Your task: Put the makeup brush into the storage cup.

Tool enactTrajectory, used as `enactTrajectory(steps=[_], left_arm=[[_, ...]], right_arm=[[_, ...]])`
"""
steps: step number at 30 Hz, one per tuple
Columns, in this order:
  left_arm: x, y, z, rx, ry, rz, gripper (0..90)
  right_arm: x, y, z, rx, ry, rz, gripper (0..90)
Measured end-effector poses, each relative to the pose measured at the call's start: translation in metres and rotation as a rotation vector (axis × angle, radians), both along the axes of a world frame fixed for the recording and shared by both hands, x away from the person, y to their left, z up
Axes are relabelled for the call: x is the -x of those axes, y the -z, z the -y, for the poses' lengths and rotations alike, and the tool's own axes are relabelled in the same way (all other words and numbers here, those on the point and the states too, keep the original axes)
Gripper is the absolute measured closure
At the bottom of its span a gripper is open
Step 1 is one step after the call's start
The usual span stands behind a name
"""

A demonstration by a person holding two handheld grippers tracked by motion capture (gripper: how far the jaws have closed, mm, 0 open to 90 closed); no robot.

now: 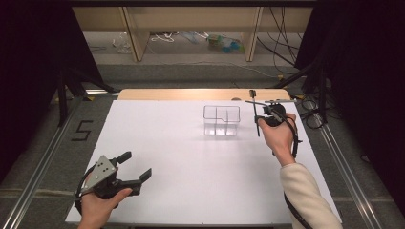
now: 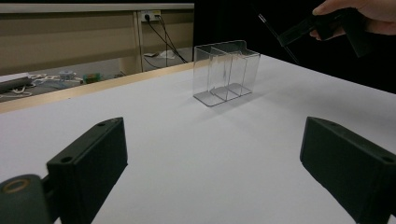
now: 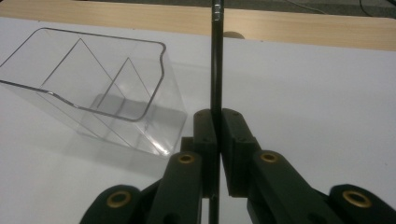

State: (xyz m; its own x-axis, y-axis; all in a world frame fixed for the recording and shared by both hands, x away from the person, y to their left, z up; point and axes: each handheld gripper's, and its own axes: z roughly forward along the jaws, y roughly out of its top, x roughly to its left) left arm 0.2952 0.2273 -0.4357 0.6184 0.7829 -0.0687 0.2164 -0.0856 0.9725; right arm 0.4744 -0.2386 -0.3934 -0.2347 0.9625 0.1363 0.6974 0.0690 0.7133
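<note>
Over at the right of the frame, right gripper (image 1: pixel 258 119) jaws pinch a thin stiff black pen (image 3: pixel 216 70) mid-shaft, light but probably slippery; left gripper (image 1: pixel 137 168) gapes empty.

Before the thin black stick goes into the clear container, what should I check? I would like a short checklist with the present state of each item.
1. Right tool shut on the black stick: ok, the jaws clamp it on both sides.
2. Stick straight in the grip: ok, it runs in line with the jaws in the right gripper view.
3. Clear container upright, opening upward: ok.
4. Compartments free: ok, nothing lies inside them.
5. Left tool away from the container: ok, open, near the front left of the table.
6. Stick tip above the container opening: not ok, it is beside the container.
</note>
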Motion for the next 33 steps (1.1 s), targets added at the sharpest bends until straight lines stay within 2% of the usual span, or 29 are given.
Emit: enactTrajectory(steps=[9, 10, 11, 13, 28, 33], left_arm=[[0.0001, -0.0001, 0.0, -0.002, 0.0, 0.001, 7.2], [0.0001, -0.0001, 0.0, -0.003, 0.0, 0.0, 7.2], [0.0001, 0.0, 0.0, -0.002, 0.0, 0.001, 7.3], [0.0001, 0.0, 0.0001, -0.002, 0.0, 0.0, 7.3], [0.0001, 0.0, 0.0, -0.003, 0.0, 0.0, 7.3], [0.0001, 0.0, 0.0001, -0.003, 0.0, 0.0, 7.4]], right_arm=[[0.0008, -0.0017, -0.0006, -0.008, 0.006, 0.02, 85.8], [0.0004, -0.0016, 0.0, -0.004, -0.002, 0.029, 85.7], [-0.001, -0.0011, 0.0017, 0.011, -0.021, 0.061, 85.8], [-0.0013, -0.001, 0.0015, 0.014, -0.022, 0.076, 85.7], [0.0002, -0.0033, 0.0001, 0.019, -0.033, 0.092, 85.8], [-0.0001, -0.0033, -0.0009, 0.015, -0.032, 0.111, 85.8]])
